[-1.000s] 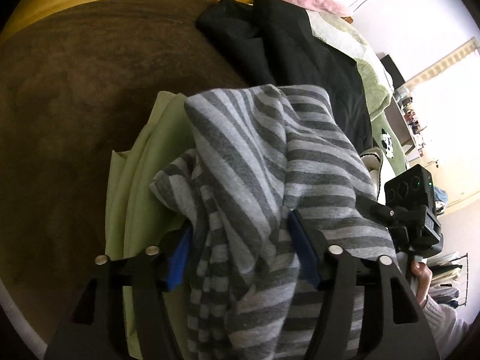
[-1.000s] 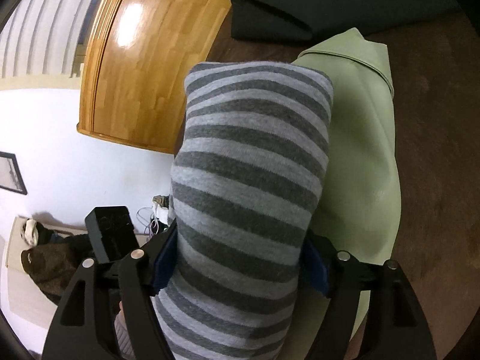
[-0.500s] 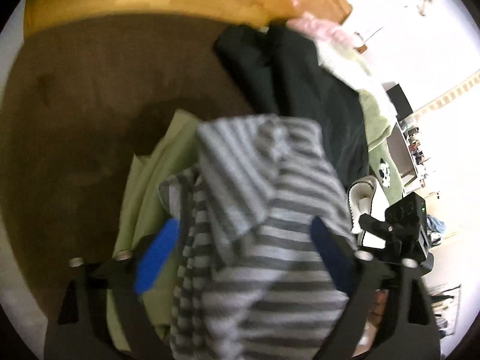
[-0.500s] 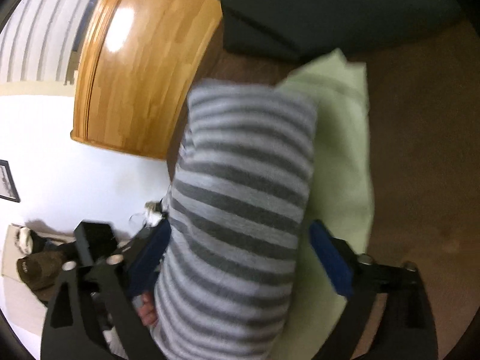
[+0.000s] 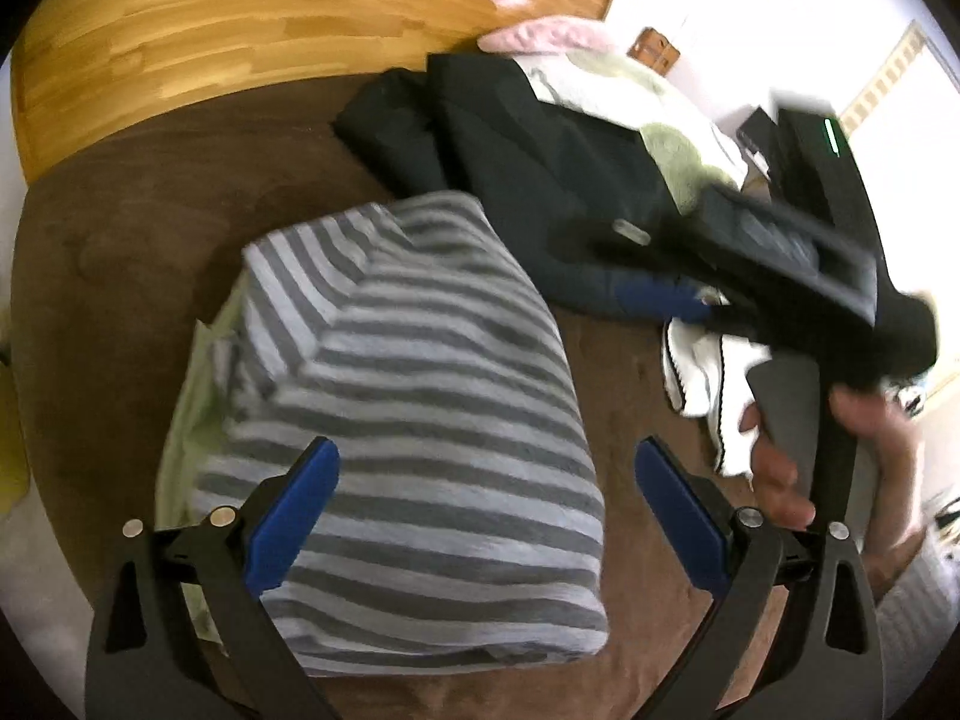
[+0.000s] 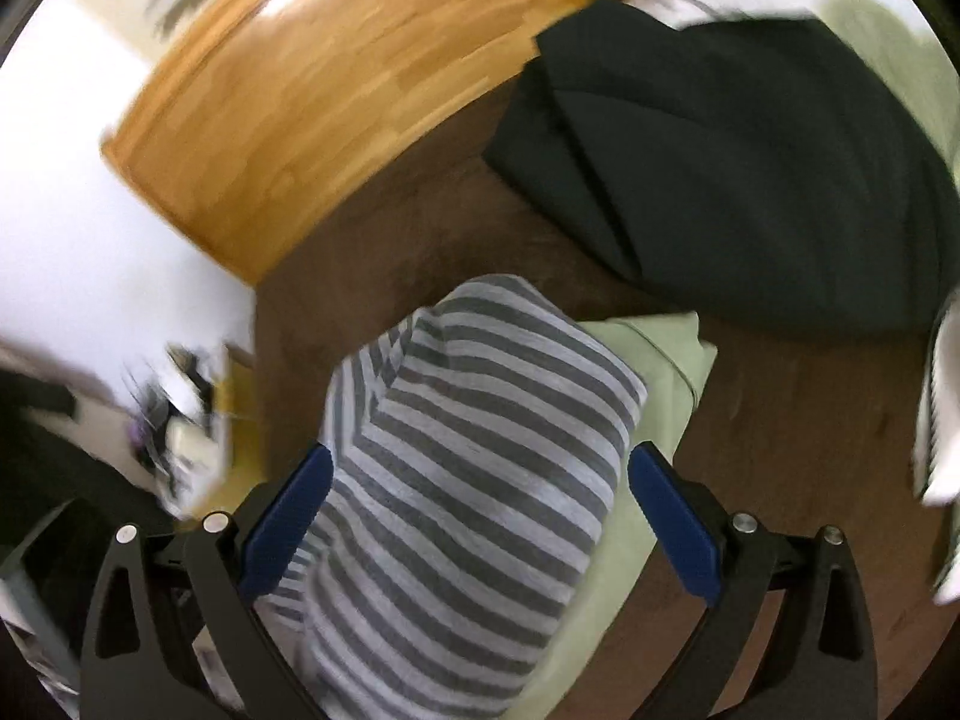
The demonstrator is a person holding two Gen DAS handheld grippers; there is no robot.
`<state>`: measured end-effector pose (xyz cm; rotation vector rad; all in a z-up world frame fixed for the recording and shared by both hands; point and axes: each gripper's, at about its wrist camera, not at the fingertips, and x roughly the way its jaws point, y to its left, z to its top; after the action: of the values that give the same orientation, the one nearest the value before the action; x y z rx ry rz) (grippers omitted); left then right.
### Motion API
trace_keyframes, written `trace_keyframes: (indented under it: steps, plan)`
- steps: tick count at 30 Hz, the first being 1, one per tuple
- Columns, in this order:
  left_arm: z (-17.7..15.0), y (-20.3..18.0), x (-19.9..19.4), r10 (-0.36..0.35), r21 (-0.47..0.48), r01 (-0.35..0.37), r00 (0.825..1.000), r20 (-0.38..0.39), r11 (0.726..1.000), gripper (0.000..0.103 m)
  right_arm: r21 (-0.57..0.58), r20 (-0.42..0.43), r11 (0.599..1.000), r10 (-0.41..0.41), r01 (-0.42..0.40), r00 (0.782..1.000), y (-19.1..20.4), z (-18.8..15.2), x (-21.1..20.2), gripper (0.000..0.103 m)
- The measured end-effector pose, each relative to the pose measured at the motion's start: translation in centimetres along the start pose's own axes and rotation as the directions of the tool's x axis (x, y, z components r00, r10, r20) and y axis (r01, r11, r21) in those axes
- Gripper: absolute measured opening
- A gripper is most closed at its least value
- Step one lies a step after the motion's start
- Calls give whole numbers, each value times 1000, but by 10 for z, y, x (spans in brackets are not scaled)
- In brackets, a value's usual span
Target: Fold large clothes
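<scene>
A folded grey striped garment lies on top of a folded light green garment on the brown bed cover. My left gripper is open above its near edge, holding nothing. In the right wrist view the striped garment lies on the green garment, and my right gripper is open over it, empty. The right gripper also shows blurred in the left wrist view, off to the right of the stack.
A black garment lies behind the stack, also in the right wrist view. White and pale green clothes and a pink one lie beyond it. A white trimmed cloth lies at right. A wooden headboard borders the bed.
Both grippers have opened and let go of the striped garment, which now lies folded on the green one. Both have pulled back; the right gripper swung away to the right.
</scene>
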<state>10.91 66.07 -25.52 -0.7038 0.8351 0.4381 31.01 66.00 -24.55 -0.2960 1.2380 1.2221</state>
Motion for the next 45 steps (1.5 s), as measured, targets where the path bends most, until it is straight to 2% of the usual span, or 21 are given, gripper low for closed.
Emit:
trace_keyframes:
  steps: [5, 10, 12, 15, 22, 32, 36, 39, 45]
  plan:
    - [-21, -7, 12, 31, 18, -31, 1000, 4, 999, 96, -138, -73, 987, -91, 80, 993, 25, -4, 37, 93]
    - [-50, -5, 33, 68, 92, -63, 997, -47, 994, 96, -240, -108, 957, -191, 161, 976, 35, -12, 75, 96]
    - [-61, 0, 33, 56, 85, -53, 998, -25, 995, 96, -246, -130, 956, -195, 159, 972, 31, -13, 86, 98]
    - [-66, 11, 34, 20, 10, -20, 1000, 5, 1000, 97, -238, -142, 958, -194, 157, 971, 26, -11, 97, 98]
    - [-73, 6, 33, 32, 30, -34, 999, 43, 999, 97, -216, -116, 967, -165, 138, 979, 20, -14, 96, 99]
    - [-68, -3, 22, 68, 61, -70, 997, 29, 996, 97, -217, -86, 968, -145, 123, 986, 25, -12, 67, 98]
    - [-63, -4, 6, 65, 38, -66, 997, 29, 997, 97, -219, -73, 969, -138, 119, 988, 32, -13, 48, 98]
    - [-59, -6, -14, 76, 26, -77, 996, 42, 997, 97, -213, -40, 969, -134, 123, 990, 39, -16, 23, 98]
    - [-51, -16, -58, 140, 53, -144, 987, 74, 988, 97, -240, 51, 958, -149, 157, 988, 61, -30, -44, 98]
